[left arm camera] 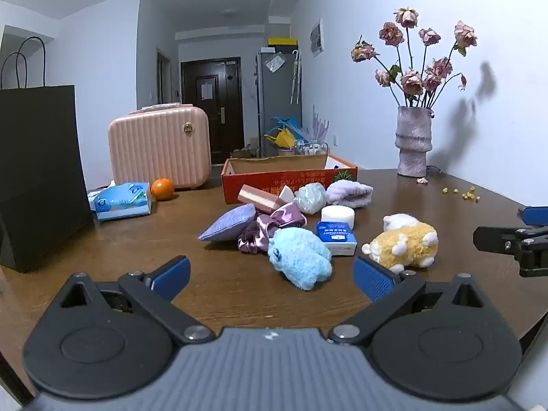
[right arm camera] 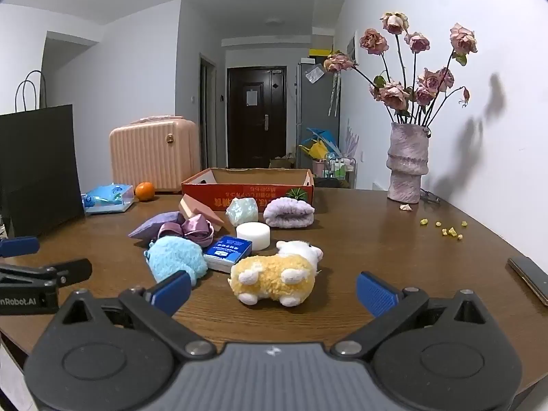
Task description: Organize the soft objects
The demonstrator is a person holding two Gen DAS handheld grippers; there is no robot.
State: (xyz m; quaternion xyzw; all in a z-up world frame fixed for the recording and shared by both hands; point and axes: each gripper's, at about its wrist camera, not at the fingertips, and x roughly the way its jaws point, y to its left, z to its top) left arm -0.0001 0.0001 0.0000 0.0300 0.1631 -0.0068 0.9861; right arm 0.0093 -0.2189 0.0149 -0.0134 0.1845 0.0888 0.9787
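Brown wooden table (left arm camera: 102,239), a cluster of small things lying mid-table in front of a red cardboard box (left arm camera: 291,179), which is open-topped and shallow.

Soft items: blue fuzzy plush (left arm camera: 299,257) nearest the left gripper, lying on its side, pale and shaggy. Yellow-and-white plush animal (right arm camera: 274,274) on its side, white feet toward the right-wrist camera, just ahead of the right gripper. Purple satin scrunchie (left arm camera: 267,229) touching the blue plush, glossy and crumpled. Lavender fabric pouch (left arm camera: 229,224) beside the scrunchie, on its left in the left-wrist view. Lilac fluffy headband (left arm camera: 349,192) up against the box front, with a pale mint puff (left arm camera: 310,197) just beside it.

Mixed in with them: white round puck (left arm camera: 337,215), small blue carton (left arm camera: 335,238) touching the blue plush, pink block (left arm camera: 260,198) leaning over the scrunchie.

Left gripper (left arm camera: 272,274): fingers spread to full width, nothing between the blue pads, clear of the blue plush. Right gripper (right arm camera: 274,289): likewise wide apart and empty, the yellow plush just beyond its tips.

Writing: red box carries yellow characters, upside down, not legible. Blue carton has white print, too small to read. On the left gripper's body, in the right-wrist view, "nRobot.AI" (start of the word is cut off by the frame edge)
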